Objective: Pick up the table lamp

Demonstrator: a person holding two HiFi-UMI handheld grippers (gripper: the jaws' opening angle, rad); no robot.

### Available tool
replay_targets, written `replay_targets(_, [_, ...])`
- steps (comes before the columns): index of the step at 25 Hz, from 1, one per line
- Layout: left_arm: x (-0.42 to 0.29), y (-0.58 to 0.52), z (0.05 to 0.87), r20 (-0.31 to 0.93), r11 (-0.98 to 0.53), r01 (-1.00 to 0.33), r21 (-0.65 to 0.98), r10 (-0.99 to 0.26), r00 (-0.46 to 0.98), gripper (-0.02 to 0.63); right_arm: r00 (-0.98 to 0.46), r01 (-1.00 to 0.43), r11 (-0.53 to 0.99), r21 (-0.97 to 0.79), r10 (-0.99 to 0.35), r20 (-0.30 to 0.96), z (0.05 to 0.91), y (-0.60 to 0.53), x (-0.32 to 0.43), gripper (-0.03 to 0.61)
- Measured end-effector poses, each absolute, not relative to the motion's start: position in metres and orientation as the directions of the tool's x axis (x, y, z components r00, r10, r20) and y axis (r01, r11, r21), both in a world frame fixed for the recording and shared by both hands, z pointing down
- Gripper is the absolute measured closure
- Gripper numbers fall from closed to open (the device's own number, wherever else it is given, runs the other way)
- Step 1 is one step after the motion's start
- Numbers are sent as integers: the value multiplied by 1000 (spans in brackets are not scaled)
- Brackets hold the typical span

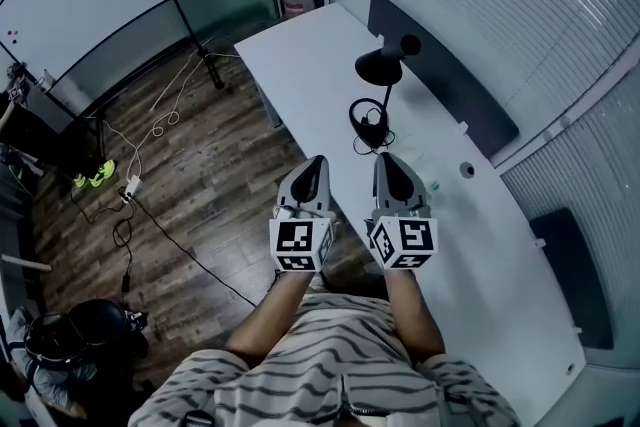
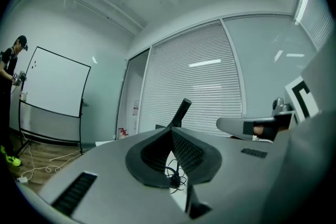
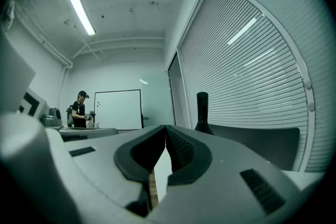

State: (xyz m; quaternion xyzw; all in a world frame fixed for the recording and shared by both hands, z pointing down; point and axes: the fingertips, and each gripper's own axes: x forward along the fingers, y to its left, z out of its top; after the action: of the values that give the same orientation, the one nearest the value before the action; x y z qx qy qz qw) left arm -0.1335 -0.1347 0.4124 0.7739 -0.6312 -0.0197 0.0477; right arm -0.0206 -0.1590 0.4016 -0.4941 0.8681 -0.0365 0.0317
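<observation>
Left gripper [image 1: 316, 165] jaws pressed together, holding nothing, right gripper [image 1: 387, 161] likewise closed and empty, both near the black table lamp [image 1: 379, 68] on white table [image 1: 300, 65]

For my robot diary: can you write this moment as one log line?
stage: before grasp | lamp: standing on table, untouched | left tongs: shut, empty | right tongs: shut, empty

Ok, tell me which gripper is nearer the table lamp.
Right. The right gripper sits just short of the base of the table lamp; the left gripper is further off to the left.
</observation>
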Motion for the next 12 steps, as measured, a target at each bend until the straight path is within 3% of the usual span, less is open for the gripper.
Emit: replay_targets(12, [-177, -193, 419, 28, -295, -946, 137, -953, 301, 606, -415, -907, 414, -74, -910, -5, 403, -205, -58, 566])
